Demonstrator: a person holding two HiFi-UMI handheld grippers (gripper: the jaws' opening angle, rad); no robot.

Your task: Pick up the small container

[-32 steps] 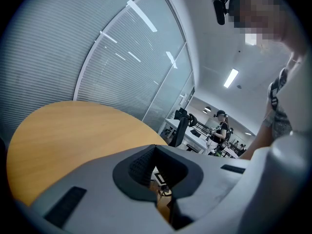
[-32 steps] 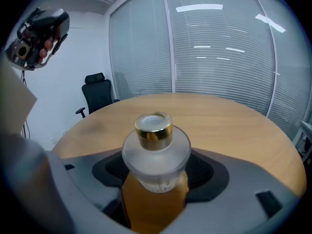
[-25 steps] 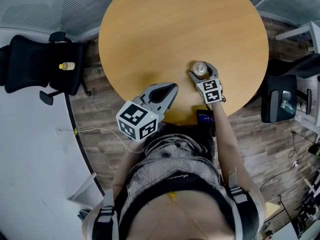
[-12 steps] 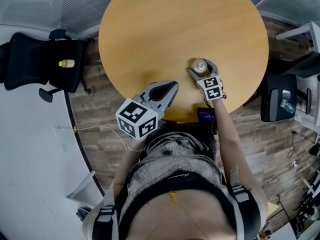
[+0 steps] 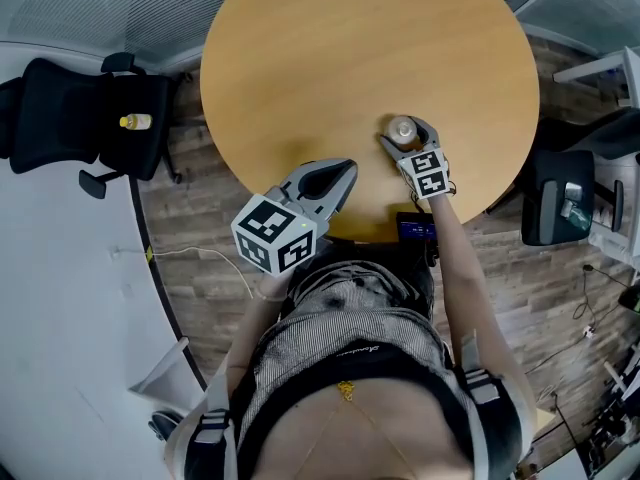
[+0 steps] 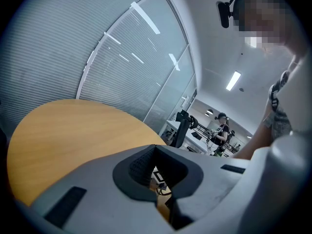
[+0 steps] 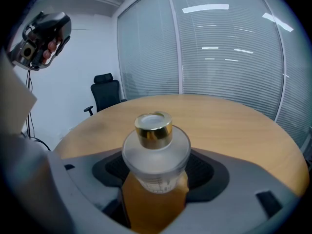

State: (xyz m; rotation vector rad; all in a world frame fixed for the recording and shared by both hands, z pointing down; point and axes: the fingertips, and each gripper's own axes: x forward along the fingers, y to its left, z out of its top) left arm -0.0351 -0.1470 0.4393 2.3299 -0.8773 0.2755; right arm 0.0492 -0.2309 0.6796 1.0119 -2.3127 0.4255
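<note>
The small container (image 5: 402,129) is a frosted jar with a gold cap. It stands upright near the front right of the round wooden table (image 5: 360,48). My right gripper (image 5: 404,131) has a jaw on each side of it, and in the right gripper view both pads press on the jar's body (image 7: 155,152). My left gripper (image 5: 343,171) is over the table's near edge, to the left of the jar and apart from it. Its jaws are together with nothing between them (image 6: 156,152).
A black office chair (image 5: 80,118) stands on the floor at the left with a small yellow bottle (image 5: 135,122) on its seat. Another dark chair (image 5: 560,203) is at the right. A dark device (image 5: 415,230) lies below the table's near edge.
Almost nothing. The right gripper and the jar sit a touch farther from me than a second ago. The left gripper has stayed where it was.
</note>
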